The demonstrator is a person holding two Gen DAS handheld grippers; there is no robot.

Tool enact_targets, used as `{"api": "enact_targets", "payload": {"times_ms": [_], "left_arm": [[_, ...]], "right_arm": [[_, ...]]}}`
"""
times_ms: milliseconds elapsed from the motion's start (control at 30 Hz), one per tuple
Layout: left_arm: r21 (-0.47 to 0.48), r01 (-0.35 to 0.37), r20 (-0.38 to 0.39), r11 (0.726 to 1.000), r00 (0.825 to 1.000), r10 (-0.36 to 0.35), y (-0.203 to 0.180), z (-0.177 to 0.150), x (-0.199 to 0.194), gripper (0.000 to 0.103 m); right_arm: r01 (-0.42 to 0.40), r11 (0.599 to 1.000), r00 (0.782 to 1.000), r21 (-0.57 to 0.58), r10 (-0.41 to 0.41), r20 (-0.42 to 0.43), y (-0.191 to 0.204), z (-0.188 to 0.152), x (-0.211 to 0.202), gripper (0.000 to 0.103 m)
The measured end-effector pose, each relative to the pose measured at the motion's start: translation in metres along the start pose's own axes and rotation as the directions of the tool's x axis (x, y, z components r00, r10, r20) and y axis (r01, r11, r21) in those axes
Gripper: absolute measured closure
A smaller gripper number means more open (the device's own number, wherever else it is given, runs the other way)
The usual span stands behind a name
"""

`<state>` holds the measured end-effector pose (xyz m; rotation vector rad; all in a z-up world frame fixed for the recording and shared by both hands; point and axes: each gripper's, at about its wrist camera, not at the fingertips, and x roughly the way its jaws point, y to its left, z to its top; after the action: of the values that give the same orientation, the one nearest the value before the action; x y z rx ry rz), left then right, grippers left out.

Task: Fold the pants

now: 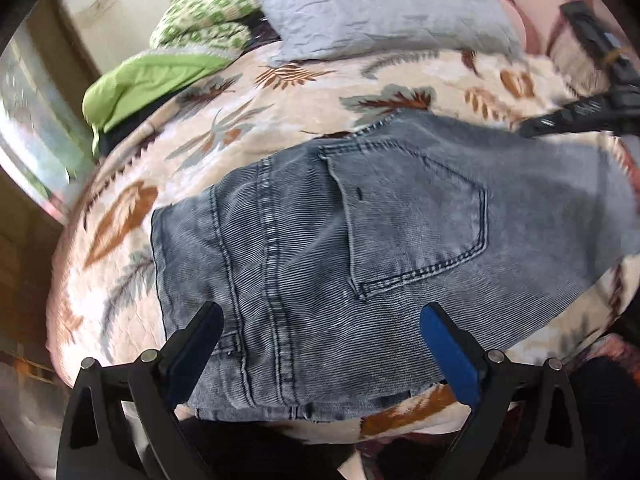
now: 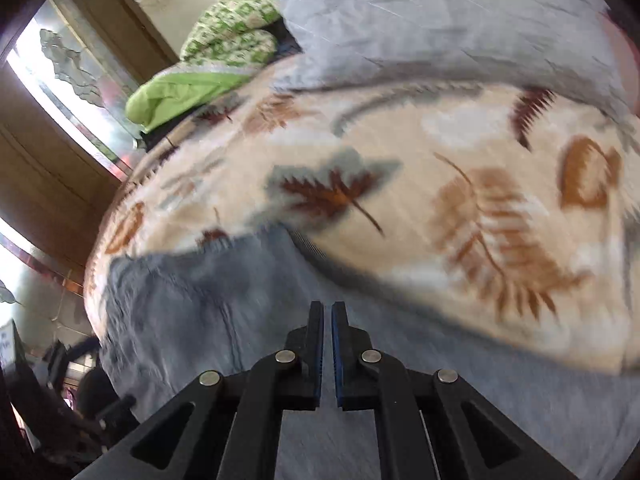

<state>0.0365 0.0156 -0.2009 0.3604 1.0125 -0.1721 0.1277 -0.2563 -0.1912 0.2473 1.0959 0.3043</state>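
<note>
Grey-blue denim pants (image 1: 320,248) lie flat on a leaf-patterned blanket (image 1: 192,128), back pocket up, waistband at the left. My left gripper (image 1: 320,316) is open and hovers over the near edge of the pants, holding nothing. My right gripper (image 2: 327,308) has its jaws nearly closed, with a thin gap and no cloth visible between them; it sits just above the pants' fabric (image 2: 240,340). The right gripper also shows as a dark shape in the left wrist view (image 1: 580,112), at the far right end of the pants.
A grey pillow (image 1: 380,4) and a green patterned quilt (image 1: 200,20) lie at the bed's far side, with a lime-green cloth (image 1: 132,88) beside them. A window (image 2: 64,92) is on the left. The bed's edge drops off at left and near side.
</note>
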Motion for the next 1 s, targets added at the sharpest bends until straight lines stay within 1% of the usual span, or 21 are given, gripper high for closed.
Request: {"api": "enact_targets", "payload": {"times_ms": [33,67,100,167,200,233,267,333,367,400,433,467,533,633,700,733,767,833,867,933,1000], "left_arm": [[0.027,-0.031,-0.025,0.999,0.999,0.031,-0.006,-0.001,0.008,0.004],[0.047,-0.041,-0.051,0.998,0.998,0.044,-0.009,-0.001,0.017,0.004],[0.056,-0.041,-0.070,0.998,0.997,0.044,-0.011,-0.002,0.022,0.003],[0.036,-0.029,-0.090,0.999,0.995,0.032,-0.008,0.000,0.025,0.003],[0.022,-0.023,-0.111,0.999,0.993,0.025,-0.005,0.001,0.024,0.003],[0.014,-0.021,-0.129,1.000,0.991,0.023,-0.003,0.002,0.023,0.003],[0.009,-0.023,-0.135,1.000,0.991,0.024,-0.002,0.003,0.020,0.003],[0.013,-0.029,-0.106,0.999,0.994,0.030,-0.001,0.002,0.007,0.004],[0.013,-0.007,-0.066,1.000,0.998,0.008,-0.003,0.002,-0.006,0.004],[0.009,0.023,-0.028,1.000,0.999,-0.023,-0.006,0.004,-0.018,0.004],[0.002,0.062,0.025,0.998,0.998,-0.062,-0.009,0.008,-0.033,0.004],[-0.002,0.082,0.068,0.997,0.994,-0.082,-0.015,0.011,-0.045,0.004],[0.008,0.091,0.144,0.996,0.985,-0.091,-0.029,0.022,-0.071,0.004],[0.030,0.061,0.209,0.998,0.976,-0.066,-0.051,0.039,-0.098,0.004],[0.025,0.049,0.246,0.998,0.968,-0.054,-0.061,0.049,-0.115,0.004],[0.015,0.047,0.263,0.999,0.964,-0.049,-0.064,0.054,-0.123,0.004],[0.004,0.041,0.271,0.999,0.962,-0.040,-0.064,0.059,-0.128,0.004],[-0.021,0.025,0.282,0.999,0.959,-0.018,-0.067,0.066,-0.138,0.004],[-0.034,0.015,0.288,0.999,0.958,-0.005,-0.067,0.072,-0.142,0.004],[-0.048,-0.006,0.299,0.999,0.954,0.020,-0.071,0.075,-0.148,0.003],[-0.058,-0.024,0.303,0.998,0.952,0.040,-0.070,0.077,-0.151,0.003]], "right_arm": [[0.023,1.000,1.000,0.012,-0.023,-0.011,-0.006,-0.012,-0.003,0.098],[0.054,0.998,0.998,0.019,-0.054,-0.024,-0.013,-0.023,-0.003,0.098],[0.092,0.995,0.995,0.029,-0.090,-0.044,-0.019,-0.034,-0.001,0.098],[0.161,0.985,0.985,0.053,-0.157,-0.069,-0.034,-0.052,0.006,0.097],[0.173,0.983,0.983,0.054,-0.170,-0.065,-0.041,-0.058,0.006,0.097],[0.137,0.989,0.990,0.063,-0.136,-0.028,-0.049,-0.064,0.000,0.097],[0.152,0.985,0.988,0.079,-0.150,-0.023,-0.056,-0.070,-0.007,0.097],[0.215,0.972,0.977,0.100,-0.214,-0.021,-0.069,-0.078,-0.020,0.097],[0.218,0.969,0.976,0.115,-0.217,-0.024,-0.076,-0.081,-0.027,0.097],[0.205,0.968,0.979,0.142,-0.204,-0.020,-0.084,-0.085,-0.038,0.097],[0.190,0.969,0.981,0.155,-0.193,0.000,-0.088,-0.088,-0.048,0.097],[0.176,0.971,0.981,0.164,-0.186,0.047,-0.091,-0.093,-0.066,0.097],[0.171,0.972,0.973,0.160,-0.192,0.131,-0.090,-0.098,-0.096,0.097],[0.182,0.976,0.938,0.120,-0.209,0.276,-0.080,-0.108,-0.143,0.097],[0.173,0.979,0.917,0.104,-0.199,0.347,-0.070,-0.114,-0.170,0.097],[0.182,0.978,0.904,0.098,-0.206,0.375,-0.064,-0.116,-0.179,0.097],[0.205,0.975,0.886,0.090,-0.223,0.406,-0.059,-0.121,-0.192,0.097],[0.233,0.969,0.865,0.076,-0.242,0.439,-0.049,-0.126,-0.209,0.097],[0.240,0.968,0.858,0.073,-0.247,0.451,-0.046,-0.130,-0.215,0.097],[0.239,0.969,0.847,0.069,-0.243,0.473,-0.038,-0.136,-0.224,0.097],[0.255,0.965,0.833,0.061,-0.251,0.493,-0.028,-0.141,-0.229,0.097]]}}
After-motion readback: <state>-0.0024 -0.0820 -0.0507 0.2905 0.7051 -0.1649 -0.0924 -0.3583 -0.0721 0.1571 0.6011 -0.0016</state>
